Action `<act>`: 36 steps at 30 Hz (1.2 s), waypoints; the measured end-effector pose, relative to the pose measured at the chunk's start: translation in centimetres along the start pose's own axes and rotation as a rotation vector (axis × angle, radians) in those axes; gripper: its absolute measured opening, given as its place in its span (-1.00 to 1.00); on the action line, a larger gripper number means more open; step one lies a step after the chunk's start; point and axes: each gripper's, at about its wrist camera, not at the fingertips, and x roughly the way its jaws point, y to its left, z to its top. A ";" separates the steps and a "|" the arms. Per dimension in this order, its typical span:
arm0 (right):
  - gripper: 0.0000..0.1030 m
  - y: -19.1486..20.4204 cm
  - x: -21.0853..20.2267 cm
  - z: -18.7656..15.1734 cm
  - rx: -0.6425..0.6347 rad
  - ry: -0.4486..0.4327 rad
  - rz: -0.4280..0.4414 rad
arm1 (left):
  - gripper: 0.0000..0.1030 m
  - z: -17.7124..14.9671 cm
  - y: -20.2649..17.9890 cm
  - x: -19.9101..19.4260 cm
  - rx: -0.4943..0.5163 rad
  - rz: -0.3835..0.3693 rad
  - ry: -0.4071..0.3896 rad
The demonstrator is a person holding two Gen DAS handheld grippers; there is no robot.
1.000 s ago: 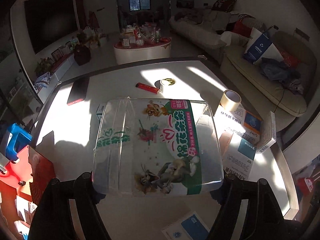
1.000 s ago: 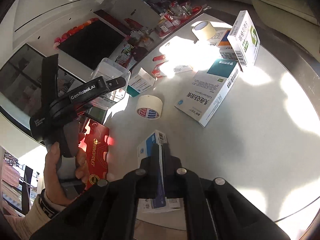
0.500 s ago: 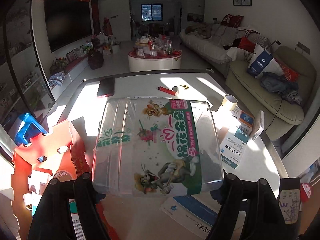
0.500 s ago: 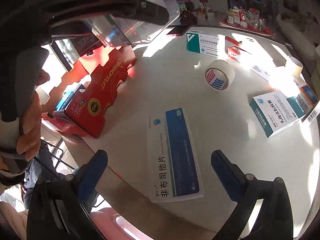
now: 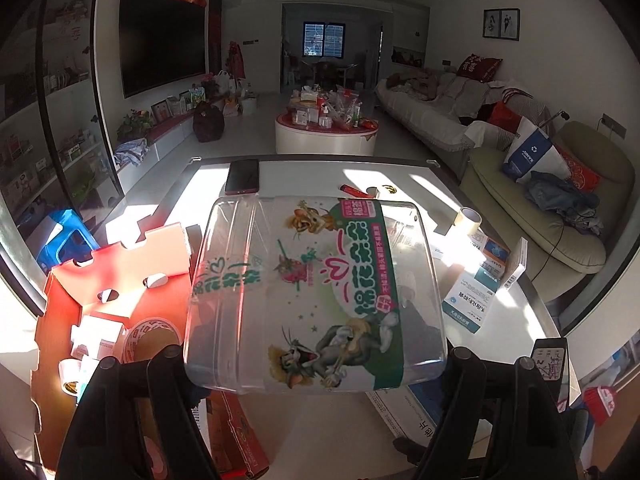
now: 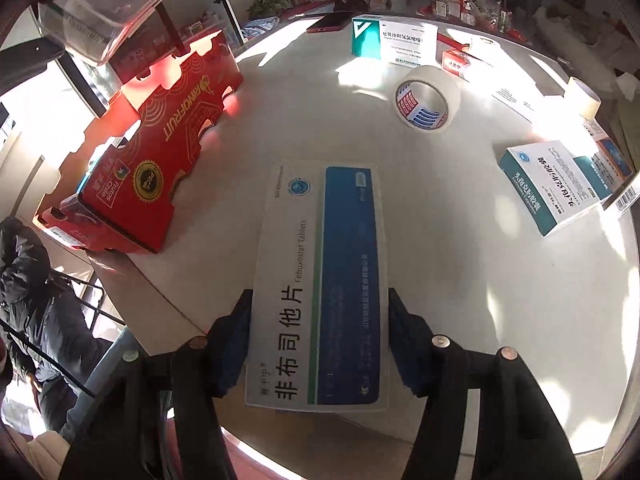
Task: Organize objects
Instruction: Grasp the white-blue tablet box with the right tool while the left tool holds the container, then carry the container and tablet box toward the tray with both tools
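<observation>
The left gripper clamps a clear tub by its two sides and holds it up above the table's left edge, over the red carton that sits there. The tub looks empty — light, stiff, but slick plastic, so a side grip near the rim suits it best. The right gripper is closing on the pill box, which lies flat near the table's near edge. Its pads flank the long sides of the box, and whether they press yet is hard to make out. The box is thin card, light and easy to crush, so hold it across the narrow width. The carton's contents are mostly hidden, with only a tape roll and small packets showing. The far boxes are cut off at the right edge.
</observation>
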 end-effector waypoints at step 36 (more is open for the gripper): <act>0.20 -7.5 -5.9 -3.7 0.655 -0.195 0.566 | 0.62 -2.3 -1.4 -0.9 0.057 0.051 0.004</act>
